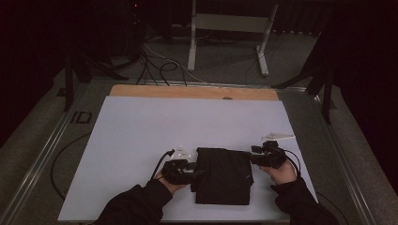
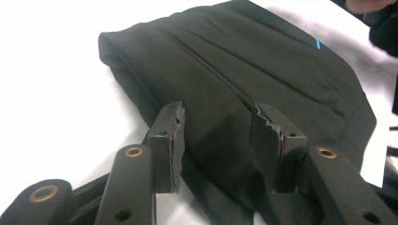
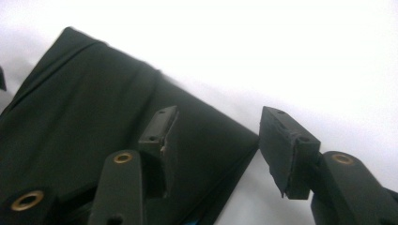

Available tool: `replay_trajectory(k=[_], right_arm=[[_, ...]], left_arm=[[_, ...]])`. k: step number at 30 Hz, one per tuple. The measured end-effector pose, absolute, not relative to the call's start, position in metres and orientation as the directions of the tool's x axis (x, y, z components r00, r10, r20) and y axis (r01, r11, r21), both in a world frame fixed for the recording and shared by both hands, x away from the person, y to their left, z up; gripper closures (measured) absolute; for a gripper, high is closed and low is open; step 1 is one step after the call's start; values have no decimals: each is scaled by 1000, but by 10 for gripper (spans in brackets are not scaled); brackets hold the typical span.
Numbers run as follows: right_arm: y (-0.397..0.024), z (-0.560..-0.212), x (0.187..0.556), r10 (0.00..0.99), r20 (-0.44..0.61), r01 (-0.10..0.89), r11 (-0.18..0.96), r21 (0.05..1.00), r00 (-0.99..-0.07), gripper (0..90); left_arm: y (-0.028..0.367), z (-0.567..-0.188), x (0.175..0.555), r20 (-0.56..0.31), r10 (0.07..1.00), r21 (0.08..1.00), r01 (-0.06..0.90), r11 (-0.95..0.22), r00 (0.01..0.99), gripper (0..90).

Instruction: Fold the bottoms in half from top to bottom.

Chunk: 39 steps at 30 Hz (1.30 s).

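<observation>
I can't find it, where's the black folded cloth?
In the high view the black folded cloth lies on the white table, near its front edge, between the left gripper and the right gripper.

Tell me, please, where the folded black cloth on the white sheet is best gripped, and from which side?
Probably the folded cloth's thick left edge, approached level from its left, where the left tongs already stand open over it. The stacked layers there give the pads something to pinch; its flat top offers nothing.
</observation>
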State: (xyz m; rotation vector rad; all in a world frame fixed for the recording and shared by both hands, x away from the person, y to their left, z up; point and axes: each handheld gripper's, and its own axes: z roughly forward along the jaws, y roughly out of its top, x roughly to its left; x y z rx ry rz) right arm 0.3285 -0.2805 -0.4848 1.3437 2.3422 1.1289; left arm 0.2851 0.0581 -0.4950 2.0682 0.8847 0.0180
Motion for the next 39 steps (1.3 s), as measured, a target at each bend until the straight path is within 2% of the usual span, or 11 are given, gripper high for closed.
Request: replay_trajectory(k=[4,5,7,8,10,12,16,18,29,35,39], right_arm=[[-279,-493,337,809,205,671,284,685,-550,456],[-278,-497,340,817,199,682,288,672,-541,465],[-278,-501,343,821,190,689,299,660,-538,492],[-279,-503,344,823,197,697,295,654,-533,558],[-280,-505,345,817,206,701,299,647,-539,629],[-279,-507,344,814,192,698,317,643,-548,743],[-277,-508,344,805,172,689,350,635,-567,861],[-276,-507,344,806,154,681,361,638,-571,886],[-276,-500,347,826,93,651,363,667,-556,900],[-278,-500,348,844,80,662,353,661,-530,900],[-281,-498,349,850,90,669,338,662,-518,900]], left_arm=[[57,-500,292,-318,595,713,599,-363,739,556],[56,-501,293,-319,593,714,599,-362,739,609],[54,-505,295,-329,588,704,607,-369,739,643],[53,-506,296,-324,587,705,603,-373,742,686],[52,-509,298,-310,587,704,596,-387,748,716],[51,-510,300,-312,589,698,601,-391,745,762],[50,-512,302,-305,599,684,608,-403,740,863],[50,-512,301,-295,601,681,605,-413,743,896],[57,-504,297,-252,628,695,589,-412,737,900],[62,-507,296,-265,639,673,613,-414,722,900],[64,-507,297,-322,618,669,634,-387,717,900]])
